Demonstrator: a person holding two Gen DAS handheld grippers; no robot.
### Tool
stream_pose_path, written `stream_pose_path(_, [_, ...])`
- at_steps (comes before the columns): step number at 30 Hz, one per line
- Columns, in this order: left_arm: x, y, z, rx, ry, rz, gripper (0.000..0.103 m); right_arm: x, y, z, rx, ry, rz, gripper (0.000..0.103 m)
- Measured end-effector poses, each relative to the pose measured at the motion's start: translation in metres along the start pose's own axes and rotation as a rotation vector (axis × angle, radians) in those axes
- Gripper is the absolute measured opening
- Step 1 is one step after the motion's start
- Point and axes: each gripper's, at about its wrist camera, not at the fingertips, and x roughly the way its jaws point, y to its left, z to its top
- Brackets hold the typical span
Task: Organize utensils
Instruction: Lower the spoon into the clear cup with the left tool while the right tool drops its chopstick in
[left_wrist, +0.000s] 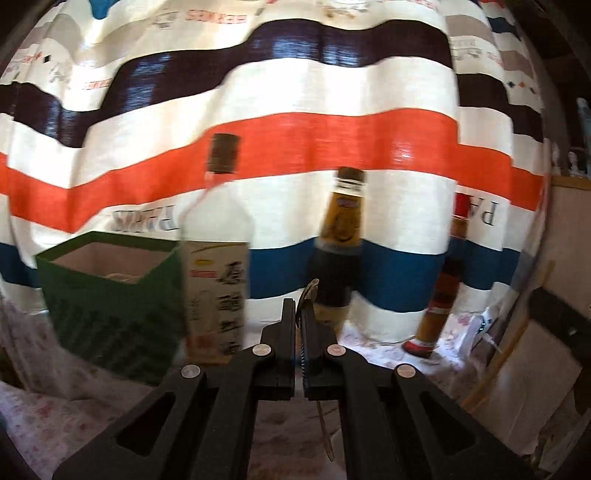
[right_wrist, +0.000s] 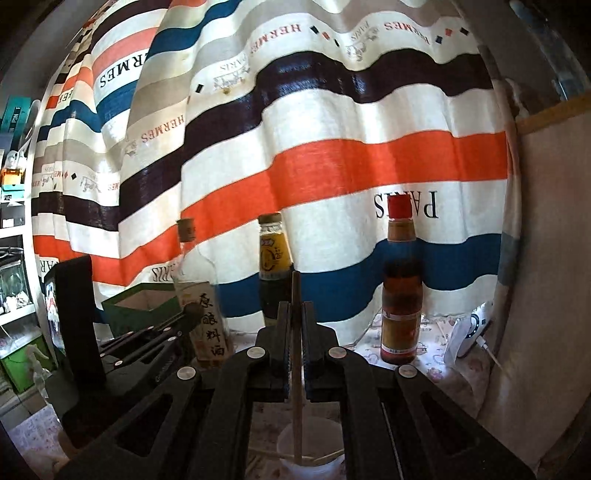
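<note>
In the left wrist view my left gripper is clamped on a thin metal utensil, long axis near vertical, its rounded end up above the jaws and a slim stem hanging below; it looks stiff, light and slippery, so I grip it at mid-length, with the green box by the table's back edge. In the right wrist view my right gripper pinches an upright wooden stick, stiff and light, its lower end in the white cup.

The left gripper points nearly level, its 2 black fingers pressed together on a thin metal utensil. The right gripper also points nearly level, fingers closed on an upright wooden stick.
</note>
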Motion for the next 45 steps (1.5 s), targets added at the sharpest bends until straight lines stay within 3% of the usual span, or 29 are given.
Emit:
stream_pose_path(6, [0.021,-0.024,-0.019,0.058,0.001,-0.06,0.002,0.031,-0.02,-0.016,0.029,0.07,-0.012,0.006])
stream_pose_path(15, [0.044,-0.025,-0.049,0.059,0.066,-0.066,0.002,0.082,-0.05,-0.036,0.134,0.23,0.068,0.006])
stream_pose_path(18, [0.043,-0.024,-0.051,0.078,0.093,-0.129,0.02,0.09,-0.055,-0.041,0.158,0.266,0.069,0.006])
stream_pose_path(20, [0.035,-0.026,-0.051,0.115,0.059,-0.105,0.045,0.092,-0.059,-0.042,0.163,0.278,0.064,0.006])
stream_pose_path(24, [0.002,-0.029,-0.045,0.209,-0.055,-0.059,0.062,0.092,-0.066,-0.043,0.199,0.28,0.082,0.008])
stream_pose_path(28, [-0.033,-0.022,-0.036,0.253,-0.147,-0.019,0.082,0.082,-0.066,-0.04,0.202,0.249,0.049,0.046])
stream_pose_path(31, [-0.057,-0.006,-0.026,0.224,-0.155,-0.007,0.09,0.07,-0.057,-0.034,0.137,0.225,0.016,0.051])
stream_pose_path(35, [-0.088,0.014,-0.019,0.211,-0.178,0.011,0.102,0.049,-0.047,-0.031,0.103,0.166,-0.045,0.072])
stream_pose_path(38, [-0.113,0.029,-0.018,0.201,-0.189,0.014,0.102,0.036,-0.037,-0.033,0.108,0.151,-0.039,0.087])
stream_pose_path(41, [-0.138,0.04,-0.023,0.213,-0.212,0.042,0.102,0.019,-0.024,-0.034,0.103,0.13,-0.027,0.089])
stream_pose_path(45, [-0.161,0.059,-0.028,0.156,-0.151,0.105,0.102,-0.007,-0.001,-0.041,0.067,0.127,0.007,0.099])
